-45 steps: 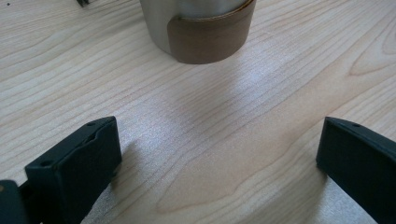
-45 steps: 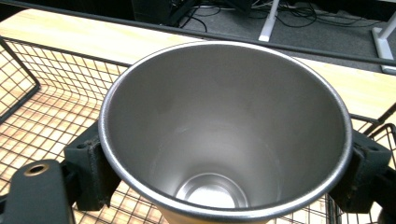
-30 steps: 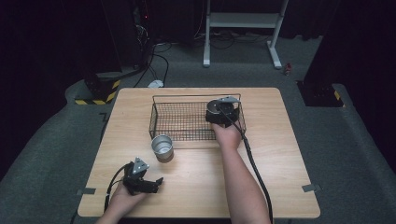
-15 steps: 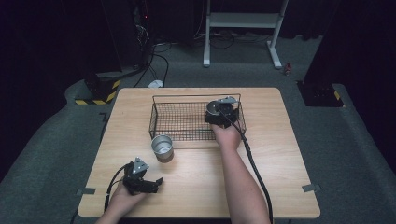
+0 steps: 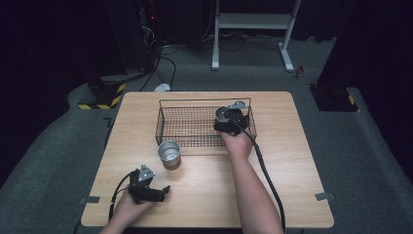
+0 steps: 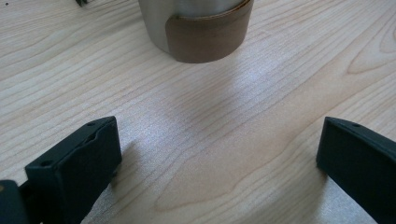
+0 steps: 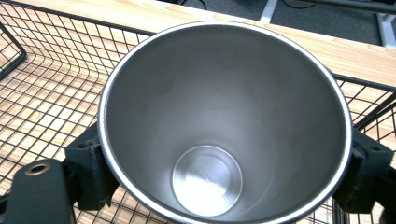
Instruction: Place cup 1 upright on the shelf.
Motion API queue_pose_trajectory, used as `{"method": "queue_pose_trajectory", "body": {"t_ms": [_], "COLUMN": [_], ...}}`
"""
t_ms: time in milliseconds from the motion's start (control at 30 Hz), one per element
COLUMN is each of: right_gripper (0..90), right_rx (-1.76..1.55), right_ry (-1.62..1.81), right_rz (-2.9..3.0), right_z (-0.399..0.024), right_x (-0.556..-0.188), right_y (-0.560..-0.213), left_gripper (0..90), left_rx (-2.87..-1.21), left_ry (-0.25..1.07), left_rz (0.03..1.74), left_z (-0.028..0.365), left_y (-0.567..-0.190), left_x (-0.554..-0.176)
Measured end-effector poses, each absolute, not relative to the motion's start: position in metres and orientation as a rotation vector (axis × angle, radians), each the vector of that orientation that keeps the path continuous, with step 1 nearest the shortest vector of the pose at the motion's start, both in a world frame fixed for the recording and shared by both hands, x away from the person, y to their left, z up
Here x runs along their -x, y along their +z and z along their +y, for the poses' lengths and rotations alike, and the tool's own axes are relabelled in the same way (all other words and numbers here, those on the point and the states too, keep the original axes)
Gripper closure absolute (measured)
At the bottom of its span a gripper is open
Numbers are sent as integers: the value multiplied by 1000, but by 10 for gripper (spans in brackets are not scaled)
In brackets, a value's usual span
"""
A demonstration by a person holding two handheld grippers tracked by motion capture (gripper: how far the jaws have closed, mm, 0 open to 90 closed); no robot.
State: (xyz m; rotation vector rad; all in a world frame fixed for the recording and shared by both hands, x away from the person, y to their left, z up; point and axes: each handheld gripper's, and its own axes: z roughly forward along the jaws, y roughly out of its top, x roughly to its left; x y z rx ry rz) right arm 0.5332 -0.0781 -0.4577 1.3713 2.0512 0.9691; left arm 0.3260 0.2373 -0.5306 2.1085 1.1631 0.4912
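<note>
My right gripper is shut on a bare steel cup; its jaws press the cup's two sides and I look down into its open mouth. In the high view this cup is held inside the right end of a black wire basket, with the right gripper over it. A second steel cup with a brown band stands upright on the table in front of the basket. My left gripper rests low near the table's front left, open and holding nothing. The banded cup stands a short way beyond its jaws.
The wooden table has bare room at the right and front. The basket's wire floor is bare to the left of the held cup. A cable trails from the right gripper along the forearm. Dark floor surrounds the table.
</note>
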Motion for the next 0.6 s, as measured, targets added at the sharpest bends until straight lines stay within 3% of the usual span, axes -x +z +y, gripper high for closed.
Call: {"method": "queue_pose_trajectory", "body": {"t_ms": [600], "right_gripper": [85], "right_rx": [-1395], "right_ry": [950], "right_rz": [2086], "right_z": [-81], "right_x": [-533], "right_y": [-460], "left_gripper": [3], "left_rx": [-2110], "left_ry": [491], "left_rz": [1160], "left_z": [237], "left_y": [-531], "left_x": [-326]}}
